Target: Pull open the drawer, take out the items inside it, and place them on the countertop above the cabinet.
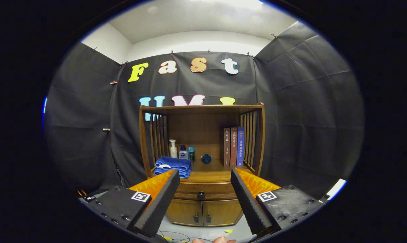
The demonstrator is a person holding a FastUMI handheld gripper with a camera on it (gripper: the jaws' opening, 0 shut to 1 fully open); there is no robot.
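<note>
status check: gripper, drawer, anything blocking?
Hand-held gripper open, holding nothing, short of the cabinet. Drawer shut, knob between the fingers, ahead. Folded blue towel on countertop; approach clear.

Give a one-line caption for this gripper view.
Open claw faces the closed drawer's knob, with the wooden cabinet ahead.

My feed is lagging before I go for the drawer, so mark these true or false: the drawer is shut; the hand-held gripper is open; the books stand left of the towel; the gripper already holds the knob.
1. The drawer is shut. True.
2. The hand-held gripper is open. True; its fingers are spread with nothing between them.
3. The books stand left of the towel. False; they stand to its right, past the small bowl.
4. The gripper holds the knob. False; the knob sits beyond the fingers, untouched.
</note>
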